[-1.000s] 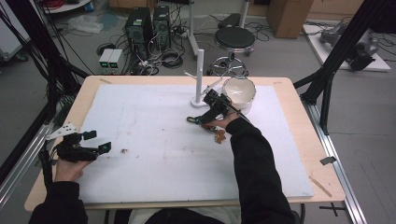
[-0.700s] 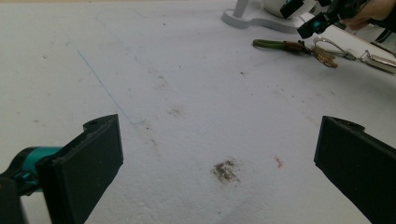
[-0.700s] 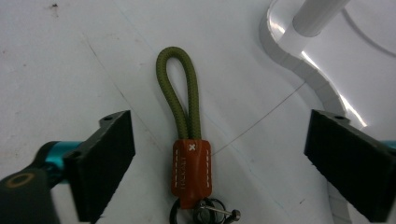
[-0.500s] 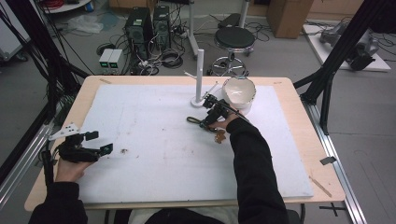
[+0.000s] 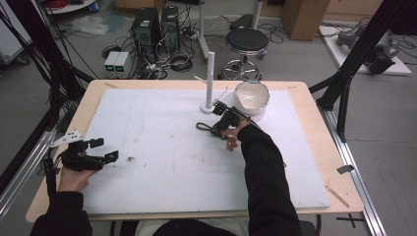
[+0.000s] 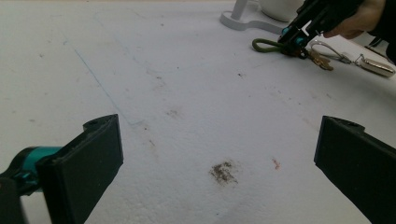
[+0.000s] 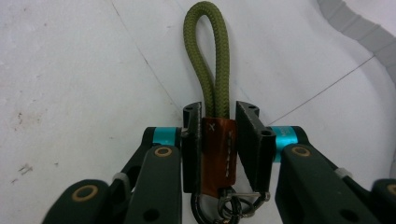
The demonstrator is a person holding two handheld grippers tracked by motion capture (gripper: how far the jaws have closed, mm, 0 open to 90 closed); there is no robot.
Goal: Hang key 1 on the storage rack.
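Observation:
A keychain lies on the white mat (image 5: 162,167): an olive-green cord loop (image 7: 212,56) bound by a brown leather wrap (image 7: 219,154), with a metal ring and keys (image 5: 231,144) behind it. My right gripper (image 7: 219,116) has just been closing, and its pads now press on the leather wrap from both sides. From above, the right gripper (image 5: 216,129) is low on the mat near the white stand. My left gripper (image 5: 104,149) rests at the mat's left side, its jaws wide apart (image 6: 219,154) with nothing between them. It looks across at the green loop (image 6: 266,45).
A white post on a round base (image 5: 210,83) stands just behind the right hand, with a white bowl (image 5: 251,96) to its right. A pale fob (image 6: 378,67) lies past the keys. The mat has small dirt marks (image 6: 223,171).
The right hand has come down onto the mat and its jaws have shut around the keychain's leather wrap. The left hand and gripper have stayed where they were.

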